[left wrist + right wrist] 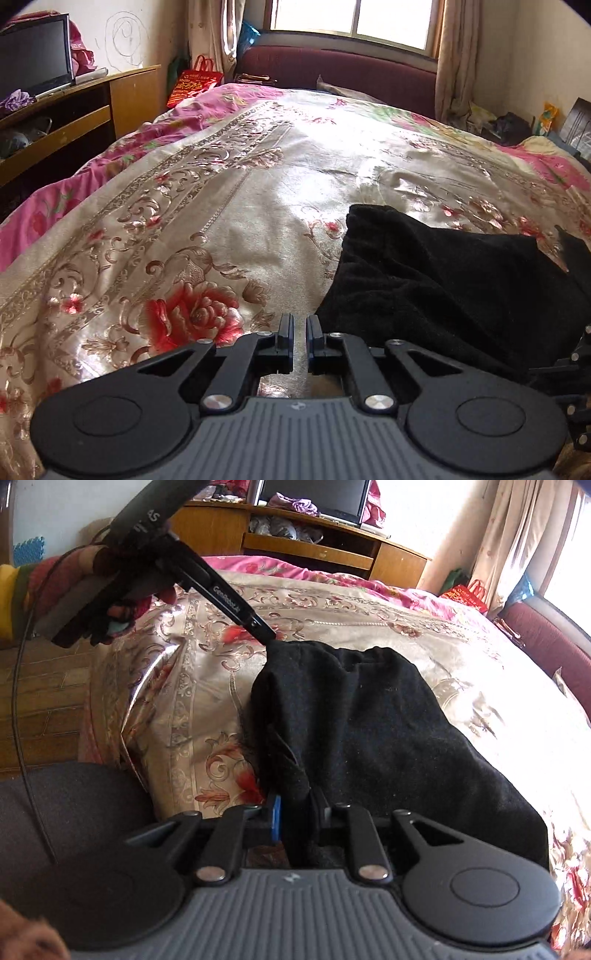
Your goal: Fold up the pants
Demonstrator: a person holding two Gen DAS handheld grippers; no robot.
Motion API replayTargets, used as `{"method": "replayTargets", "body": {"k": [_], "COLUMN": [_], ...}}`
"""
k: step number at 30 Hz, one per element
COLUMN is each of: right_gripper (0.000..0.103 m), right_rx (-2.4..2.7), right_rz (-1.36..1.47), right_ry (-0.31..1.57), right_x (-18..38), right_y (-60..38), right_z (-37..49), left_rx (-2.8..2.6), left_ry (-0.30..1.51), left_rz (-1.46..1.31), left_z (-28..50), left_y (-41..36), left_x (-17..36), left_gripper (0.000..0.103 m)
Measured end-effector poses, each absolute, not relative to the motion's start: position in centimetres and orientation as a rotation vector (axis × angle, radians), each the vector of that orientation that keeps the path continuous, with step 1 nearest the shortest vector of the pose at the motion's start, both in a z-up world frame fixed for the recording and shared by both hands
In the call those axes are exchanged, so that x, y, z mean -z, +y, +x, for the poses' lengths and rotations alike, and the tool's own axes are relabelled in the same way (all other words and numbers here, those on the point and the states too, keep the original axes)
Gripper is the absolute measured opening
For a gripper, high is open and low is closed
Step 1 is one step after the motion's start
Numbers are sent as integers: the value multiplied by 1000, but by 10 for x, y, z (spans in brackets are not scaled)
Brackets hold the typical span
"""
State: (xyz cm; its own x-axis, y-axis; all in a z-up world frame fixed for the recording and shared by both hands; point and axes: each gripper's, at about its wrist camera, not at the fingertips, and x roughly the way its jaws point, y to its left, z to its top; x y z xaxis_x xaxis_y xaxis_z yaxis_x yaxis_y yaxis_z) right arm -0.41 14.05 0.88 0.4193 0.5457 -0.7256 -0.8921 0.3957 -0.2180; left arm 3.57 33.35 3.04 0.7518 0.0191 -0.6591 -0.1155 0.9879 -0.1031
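Black pants (443, 280) lie on the flowered bedspread (229, 206), to the right in the left wrist view. My left gripper (300, 332) has its jaws nearly closed with a thin gap and nothing between them; it sits just left of the pants' edge. In the right wrist view the left gripper's tip (267, 635) touches the far corner of the pants (369, 716). My right gripper (295, 808) is shut on a bunched edge of the pants at the near side.
A wooden TV stand (74, 107) with a monitor stands left of the bed. A red bag (197, 81) and a maroon headboard (340, 70) are at the far end under the window. The bed's edge and wooden floor (44, 701) lie to the left in the right wrist view.
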Motion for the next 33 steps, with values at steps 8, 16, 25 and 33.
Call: {"method": "replayTargets", "body": {"k": [8, 16, 25, 33], "right_gripper": [32, 35, 44, 46], "right_rx": [-959, -728, -90, 157], "right_rz": [-596, -376, -99, 70], "right_ry": [619, 683, 836, 901], "right_x": [-12, -50, -51, -22], "right_y": [134, 32, -134, -175], "right_z": [-9, 17, 169, 269], "left_rx": [114, 147, 452, 590], "left_ry": [683, 818, 770, 788], "left_rz": [-28, 168, 129, 176], "left_z": [39, 52, 80, 101], "left_y": [258, 198, 81, -23], "left_x": [-49, -21, -33, -9], "left_gripper": [24, 23, 25, 31]}}
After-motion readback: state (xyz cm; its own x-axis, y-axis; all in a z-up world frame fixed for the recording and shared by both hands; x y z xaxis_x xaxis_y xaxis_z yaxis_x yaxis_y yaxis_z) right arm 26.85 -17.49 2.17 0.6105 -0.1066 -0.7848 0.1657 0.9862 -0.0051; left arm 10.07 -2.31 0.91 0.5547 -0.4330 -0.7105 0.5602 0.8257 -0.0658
